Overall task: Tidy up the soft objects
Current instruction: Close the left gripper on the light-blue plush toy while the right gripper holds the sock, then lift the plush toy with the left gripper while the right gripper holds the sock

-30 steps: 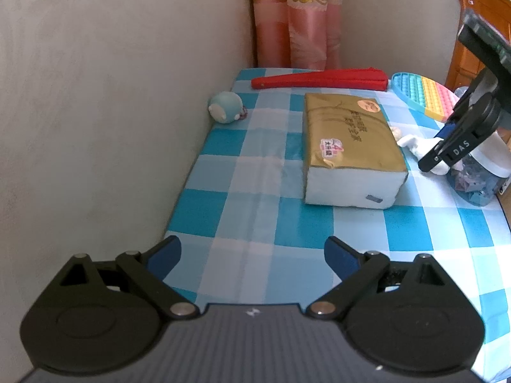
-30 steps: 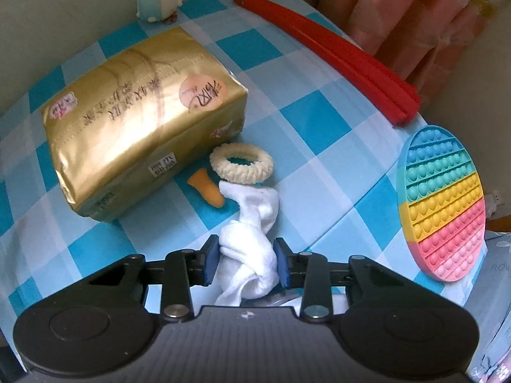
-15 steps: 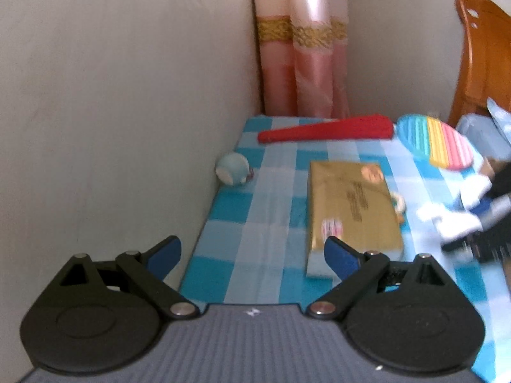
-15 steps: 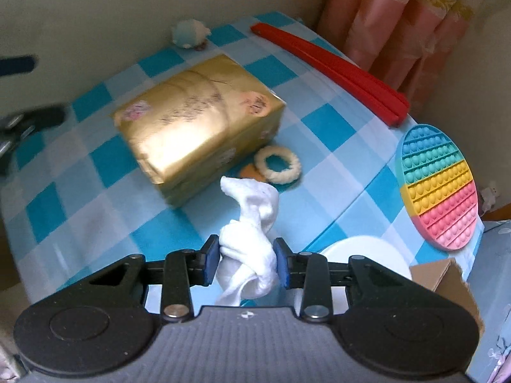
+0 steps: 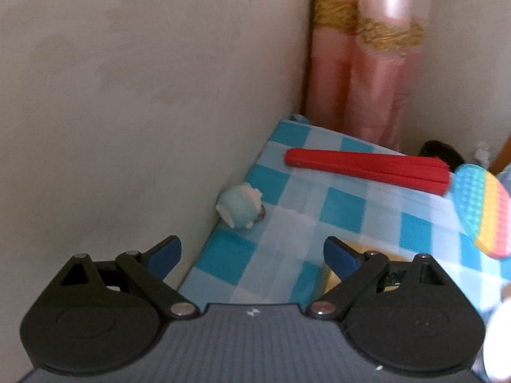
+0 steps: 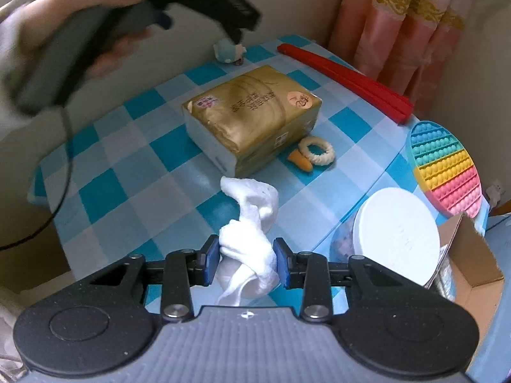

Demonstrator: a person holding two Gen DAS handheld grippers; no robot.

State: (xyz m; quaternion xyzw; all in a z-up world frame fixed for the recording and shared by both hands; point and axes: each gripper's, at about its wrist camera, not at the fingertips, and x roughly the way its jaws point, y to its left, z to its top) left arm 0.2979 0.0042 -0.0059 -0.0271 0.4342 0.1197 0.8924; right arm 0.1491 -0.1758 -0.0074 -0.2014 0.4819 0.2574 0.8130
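Note:
My right gripper [image 6: 246, 260] is shut on a knotted white cloth [image 6: 250, 223], held up above the blue checked tablecloth [image 6: 134, 172]. A gold tissue pack [image 6: 252, 115] lies at the table's middle, with a cream ring [image 6: 317, 150] and an orange piece [image 6: 300, 161] beside it. A small pale-blue plush [image 5: 241, 206] sits against the wall at the table's far left edge, also the plush [image 6: 228, 52] in the right wrist view. My left gripper [image 5: 252, 253] is open with nothing between its fingers, above the table's left edge and short of the plush. A hand [image 6: 80, 28] carries it.
A red folded fan [image 5: 367, 167] lies at the back, a rainbow pop mat [image 6: 447, 167] at the right. A white-lidded jar [image 6: 396, 234] and a cardboard box [image 6: 472, 255] stand at the right edge. Beige wall on the left, pink curtains [image 5: 367, 63] behind.
Both hands have risen and drawn back from the table. The left gripper swung left toward the wall and plush. The right gripper lifted the white cloth off the table, still gripped.

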